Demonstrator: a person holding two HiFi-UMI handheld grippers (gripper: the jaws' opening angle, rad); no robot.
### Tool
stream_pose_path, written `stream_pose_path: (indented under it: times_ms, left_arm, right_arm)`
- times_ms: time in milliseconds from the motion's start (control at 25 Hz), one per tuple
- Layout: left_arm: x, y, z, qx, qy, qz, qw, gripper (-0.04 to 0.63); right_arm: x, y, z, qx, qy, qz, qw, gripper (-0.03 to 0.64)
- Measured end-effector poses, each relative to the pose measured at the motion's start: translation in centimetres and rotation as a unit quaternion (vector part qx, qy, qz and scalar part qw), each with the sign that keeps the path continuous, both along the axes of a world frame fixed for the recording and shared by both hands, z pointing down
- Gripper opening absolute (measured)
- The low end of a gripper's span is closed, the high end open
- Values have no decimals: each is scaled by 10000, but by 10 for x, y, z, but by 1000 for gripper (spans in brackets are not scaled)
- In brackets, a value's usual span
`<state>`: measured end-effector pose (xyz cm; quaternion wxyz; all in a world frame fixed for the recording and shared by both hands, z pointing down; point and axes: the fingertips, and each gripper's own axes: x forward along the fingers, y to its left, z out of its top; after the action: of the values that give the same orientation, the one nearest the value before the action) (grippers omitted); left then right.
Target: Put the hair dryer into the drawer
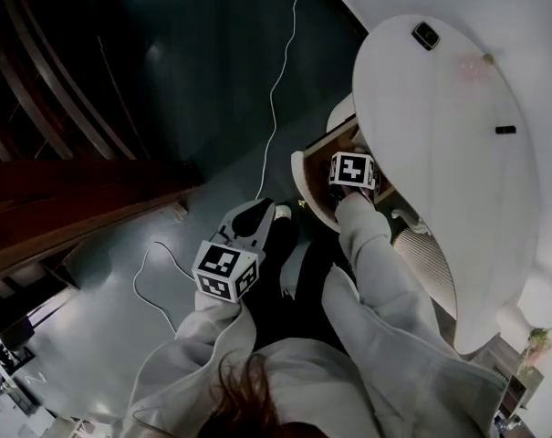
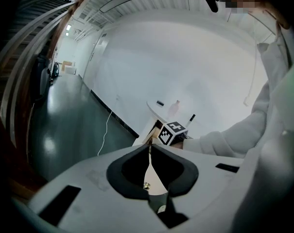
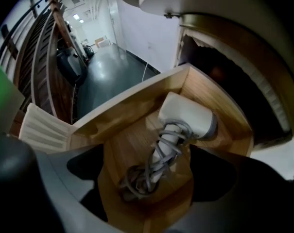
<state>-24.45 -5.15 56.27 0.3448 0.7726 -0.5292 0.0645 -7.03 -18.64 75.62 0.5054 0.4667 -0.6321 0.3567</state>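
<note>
Over the open drawer (image 1: 304, 186), white tabletop (image 1: 440, 153)

- Hair dryer (image 3: 188, 118): white body, grey band at one end, grey cord (image 3: 137, 183) wound round the handle.
- Drawer (image 3: 127, 115): warm brown wood grain inside, with a lighter rim.
- Table (image 1: 440, 153): plain white top.
- Left gripper (image 2: 149, 147) and right gripper (image 3: 150, 159): white shells, black jaw pads, cubes with black-and-white square markers.
- Floor (image 1: 212, 62): glossy dark grey-green, crossed by a white cable (image 1: 277, 89).
- Sleeves (image 1: 376, 263): white.
</note>
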Motion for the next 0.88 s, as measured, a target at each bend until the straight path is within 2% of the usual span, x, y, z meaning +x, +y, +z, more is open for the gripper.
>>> stream_pose_path:
  times_ms: [80,200,560,880]
  left_arm:
    - [2,-2,-5,65,15,28,10000,23]
    - [5,-6,-14,209,27,73,9998,23]
    - [1,-14,-35,473,-37,117,9988,23]
    - [8,-18,-51,622,-111,172,9979,23]
  right_arm:
    - [-3,3,-11,73,46,-159,9998,598]
    - [1,8,-32,259,222,-232,9991,535]
    - [-2,36,-80,605,-362,-282,9971,486]
    - [6,56,-133,1130,-656,-290,9910,305]
